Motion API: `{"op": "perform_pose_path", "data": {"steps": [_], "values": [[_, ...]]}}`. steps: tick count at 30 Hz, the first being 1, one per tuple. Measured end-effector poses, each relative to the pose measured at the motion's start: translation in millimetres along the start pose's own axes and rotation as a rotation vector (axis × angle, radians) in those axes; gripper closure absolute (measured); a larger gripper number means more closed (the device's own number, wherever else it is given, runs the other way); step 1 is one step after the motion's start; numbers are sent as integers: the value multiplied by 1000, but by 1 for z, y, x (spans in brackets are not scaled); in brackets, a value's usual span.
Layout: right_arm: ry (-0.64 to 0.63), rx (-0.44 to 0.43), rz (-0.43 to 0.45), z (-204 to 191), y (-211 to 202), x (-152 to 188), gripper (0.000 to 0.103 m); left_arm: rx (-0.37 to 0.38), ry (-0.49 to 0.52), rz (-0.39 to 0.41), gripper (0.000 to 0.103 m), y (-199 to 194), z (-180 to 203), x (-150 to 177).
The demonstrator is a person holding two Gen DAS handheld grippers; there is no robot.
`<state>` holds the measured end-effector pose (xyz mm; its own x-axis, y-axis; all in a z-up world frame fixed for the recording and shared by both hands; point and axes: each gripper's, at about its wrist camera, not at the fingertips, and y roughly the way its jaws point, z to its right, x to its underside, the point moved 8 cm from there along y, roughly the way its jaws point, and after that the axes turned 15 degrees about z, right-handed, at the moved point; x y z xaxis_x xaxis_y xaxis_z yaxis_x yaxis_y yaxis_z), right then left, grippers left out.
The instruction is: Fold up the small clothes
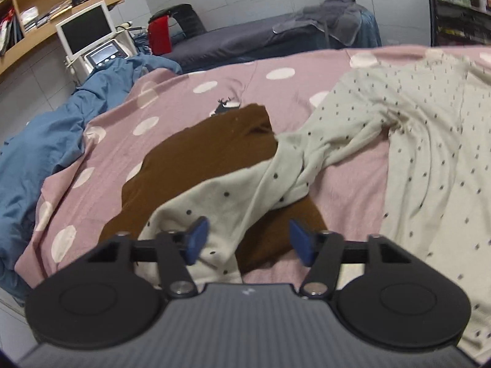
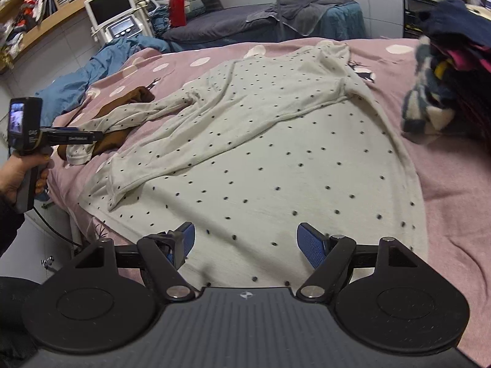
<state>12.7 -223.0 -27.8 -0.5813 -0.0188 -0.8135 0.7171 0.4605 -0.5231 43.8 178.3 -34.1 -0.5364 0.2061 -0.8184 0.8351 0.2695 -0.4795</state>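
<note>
Shirt: a cream dotted shirt [image 2: 276,159] is seen spread across the middle of the right wrist view, on the pink bedspread [image 2: 454,184]; its body fills the centre and lower frame, and its hem runs to the bed's near edge at the bottom.
Sleeve: one long sleeve [image 1: 251,184] is seen twisted and laid across a brown garment [image 1: 196,159] in the centre of the left wrist view.
Left gripper: the left gripper [image 1: 247,236] is seen at lower centre with its blue pads set wide apart; the sleeve's cuff lies between and below them, and nothing is pinched. In the right wrist view it is held at the left edge over the cuff.
Right gripper: the right gripper [image 2: 245,242] is seen spread wide at lower centre, above the shirt's hem, with nothing held.
Obstructions: a pile of dark clothes [image 2: 442,70] is noted at upper right, just beside the shirt; a blue sheet [image 1: 46,141] is bunched along the left side.
Surroundings: a monitor [image 2: 110,6] and wooden shelves [image 2: 46,9] are noted at upper left, a dark couch [image 1: 245,40] at upper centre.
Open room: bare bedspread is visible at right of the shirt and at upper centre of the left wrist view.
</note>
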Motion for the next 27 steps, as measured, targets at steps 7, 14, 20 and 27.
{"op": "perform_pose_path", "data": {"steps": [7,14,20,27], "values": [[5,8,-24,-2,1,5,0,-39,71,1,101,13,-1,9],[20,13,-19,0,0,7,0,143,-312,13,103,-19,-21,-19],[15,-7,-4,-1,2,0,0,550,-471,109,103,-91,55,-89],[91,-55,66,-1,-1,-18,0,731,-408,-22,71,-84,183,-82]]}}
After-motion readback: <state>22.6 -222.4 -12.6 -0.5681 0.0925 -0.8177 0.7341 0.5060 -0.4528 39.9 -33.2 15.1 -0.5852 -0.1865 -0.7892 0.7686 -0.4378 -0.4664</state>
